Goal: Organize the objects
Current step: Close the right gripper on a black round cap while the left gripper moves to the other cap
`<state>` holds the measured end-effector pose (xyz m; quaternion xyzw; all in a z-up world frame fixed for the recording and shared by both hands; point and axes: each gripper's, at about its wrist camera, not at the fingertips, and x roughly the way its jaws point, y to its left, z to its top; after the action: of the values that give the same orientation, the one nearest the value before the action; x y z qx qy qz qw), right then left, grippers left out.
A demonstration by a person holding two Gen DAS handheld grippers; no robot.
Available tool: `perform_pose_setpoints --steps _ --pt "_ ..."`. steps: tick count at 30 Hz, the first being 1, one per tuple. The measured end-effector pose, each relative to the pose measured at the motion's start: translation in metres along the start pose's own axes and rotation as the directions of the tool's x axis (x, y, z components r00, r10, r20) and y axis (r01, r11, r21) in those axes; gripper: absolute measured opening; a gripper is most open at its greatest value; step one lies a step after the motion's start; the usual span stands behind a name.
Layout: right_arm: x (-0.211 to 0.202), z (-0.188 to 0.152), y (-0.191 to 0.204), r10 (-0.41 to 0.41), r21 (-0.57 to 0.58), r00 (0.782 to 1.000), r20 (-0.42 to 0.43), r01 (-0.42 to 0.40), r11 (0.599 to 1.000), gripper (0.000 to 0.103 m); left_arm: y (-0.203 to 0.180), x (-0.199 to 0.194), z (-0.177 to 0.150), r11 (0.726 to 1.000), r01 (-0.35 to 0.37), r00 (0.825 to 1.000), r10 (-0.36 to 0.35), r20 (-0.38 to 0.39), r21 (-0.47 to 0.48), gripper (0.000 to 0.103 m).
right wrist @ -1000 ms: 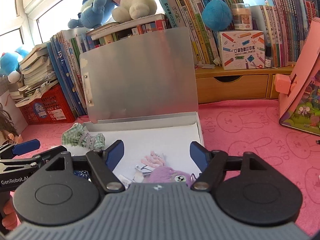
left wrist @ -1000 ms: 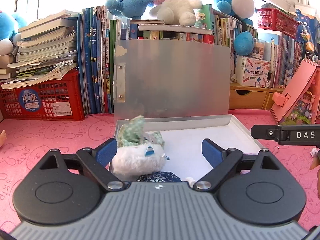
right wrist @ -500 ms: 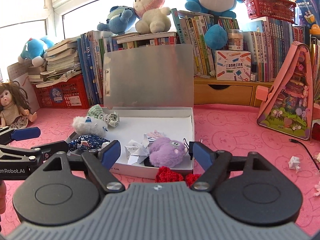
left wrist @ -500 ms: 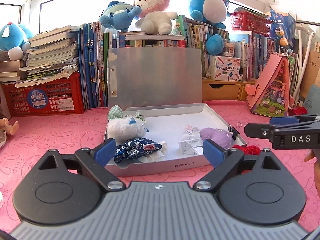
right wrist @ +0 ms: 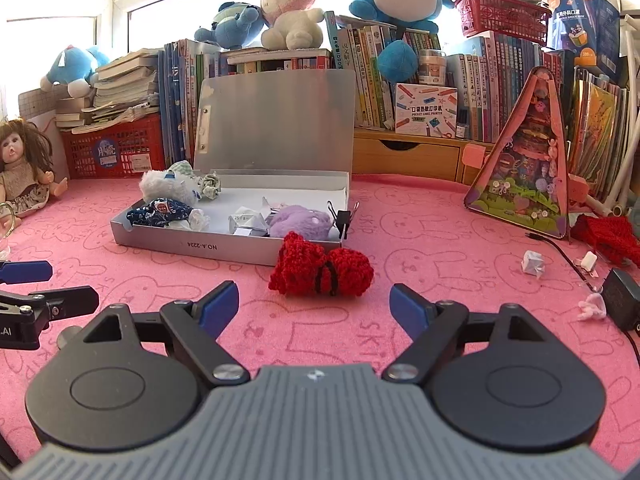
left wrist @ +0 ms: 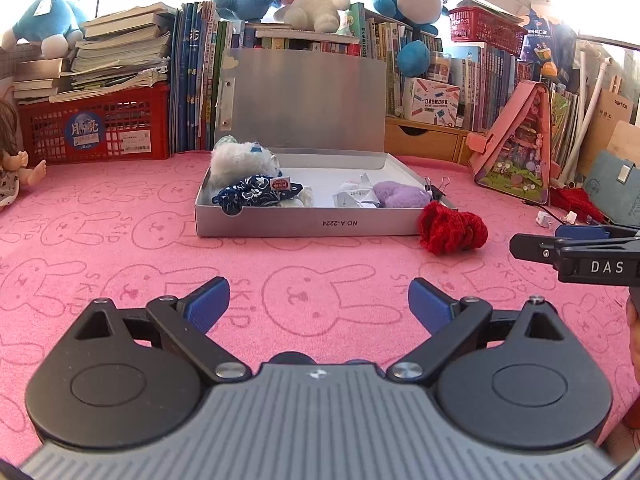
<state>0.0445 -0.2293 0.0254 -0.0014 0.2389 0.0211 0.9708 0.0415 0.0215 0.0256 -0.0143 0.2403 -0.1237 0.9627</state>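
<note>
A silver box [left wrist: 304, 222] with its lid up stands on the pink mat; it also shows in the right wrist view [right wrist: 192, 245]. Inside lie a white plush [left wrist: 240, 162], a blue patterned pouch [left wrist: 256, 194], folded paper [left wrist: 356, 198] and a purple plush [left wrist: 402, 196]. A red knitted bundle [right wrist: 320, 270] lies on the mat by the box's front right corner, also in the left wrist view [left wrist: 452, 228]. My left gripper [left wrist: 319, 306] is open and empty, well in front of the box. My right gripper [right wrist: 314, 306] is open and empty, just short of the red bundle.
Books, a red crate [left wrist: 94, 130] and plush toys line the back. A pink triangular toy house [right wrist: 528, 164] stands right. A doll [right wrist: 24, 168] sits left. A paper cube [right wrist: 532, 262], a red knit piece [right wrist: 608, 236], a black adapter [right wrist: 622, 300] and small bits lie at right.
Both grippers have pulled back from over the box toward the near side of the mat. The box and red bundle now lie ahead of them. Both stay open.
</note>
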Motion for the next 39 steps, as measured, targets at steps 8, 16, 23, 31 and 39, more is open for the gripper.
perform_pose_setpoints --steps 8,16,23,31,39 --pt "-0.001 -0.025 -0.008 -0.026 0.058 0.999 -0.046 0.028 0.998 0.081 -0.022 -0.016 -0.029 1.000 0.008 0.999 -0.009 0.040 0.023 0.098" --pt "0.002 -0.042 -0.010 -0.059 0.071 0.995 -0.082 0.065 0.995 0.058 -0.031 -0.016 -0.036 0.999 0.049 0.999 -0.049 0.011 -0.014 0.068" --pt "0.003 -0.046 -0.010 -0.089 0.067 0.993 -0.077 0.095 0.993 0.056 -0.034 -0.007 -0.041 1.000 0.015 1.000 -0.015 -0.024 -0.001 0.057" --pt "0.006 -0.047 -0.007 -0.112 0.057 0.989 -0.098 0.118 0.991 0.053 -0.039 -0.013 -0.047 0.999 0.013 1.000 -0.013 -0.010 0.037 0.051" --pt "0.008 -0.048 -0.009 -0.145 0.072 0.982 -0.121 0.154 0.985 0.043 -0.048 -0.013 -0.052 0.997 0.000 1.000 -0.001 0.007 0.072 0.051"
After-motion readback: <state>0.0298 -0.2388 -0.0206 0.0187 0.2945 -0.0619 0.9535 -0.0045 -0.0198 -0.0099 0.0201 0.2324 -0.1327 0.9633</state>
